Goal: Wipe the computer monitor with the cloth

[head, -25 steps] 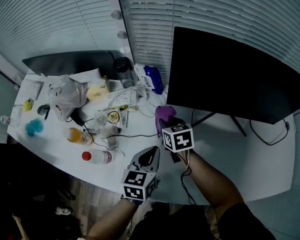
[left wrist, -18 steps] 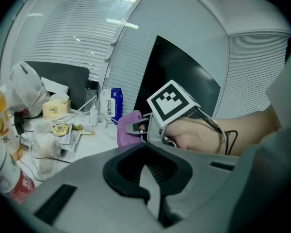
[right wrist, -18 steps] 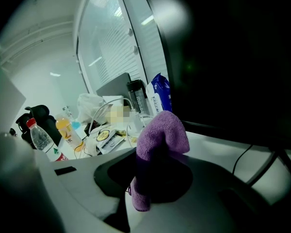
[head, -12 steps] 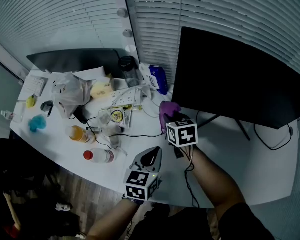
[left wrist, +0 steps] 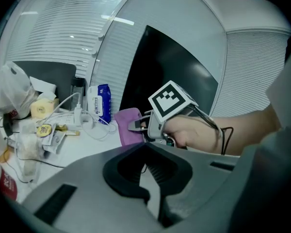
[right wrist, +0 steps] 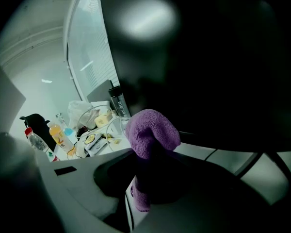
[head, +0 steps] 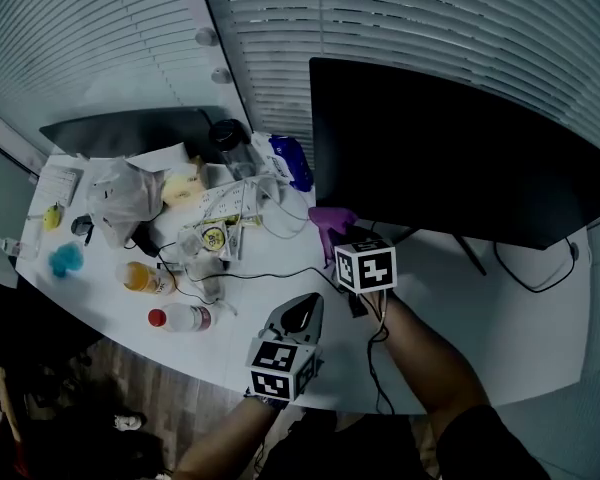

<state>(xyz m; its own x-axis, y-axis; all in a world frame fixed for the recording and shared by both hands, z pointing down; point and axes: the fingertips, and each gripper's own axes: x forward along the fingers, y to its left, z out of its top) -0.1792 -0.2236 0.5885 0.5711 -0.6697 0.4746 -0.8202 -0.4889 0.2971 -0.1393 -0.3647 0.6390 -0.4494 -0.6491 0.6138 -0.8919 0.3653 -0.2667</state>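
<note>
A large black monitor stands at the back right of the white table, and its dark screen fills the right gripper view. My right gripper is shut on a purple cloth. It holds the cloth just below the monitor's lower left corner. The cloth sticks up bunched between the jaws of the right gripper. Whether it touches the screen cannot be told. My left gripper hovers at the table's near edge with nothing in it, jaws together. From the left gripper view, the cloth lies ahead.
Clutter covers the table's left half: a white plastic bag, an orange drink bottle, a red-capped bottle, a blue wipes pack, a black tumbler and loose cables. The monitor's stand legs spread on the table beneath it.
The right gripper with the cloth has edged closer under the monitor's lower left corner. The head camera swung a little. The left gripper has hardly moved.
</note>
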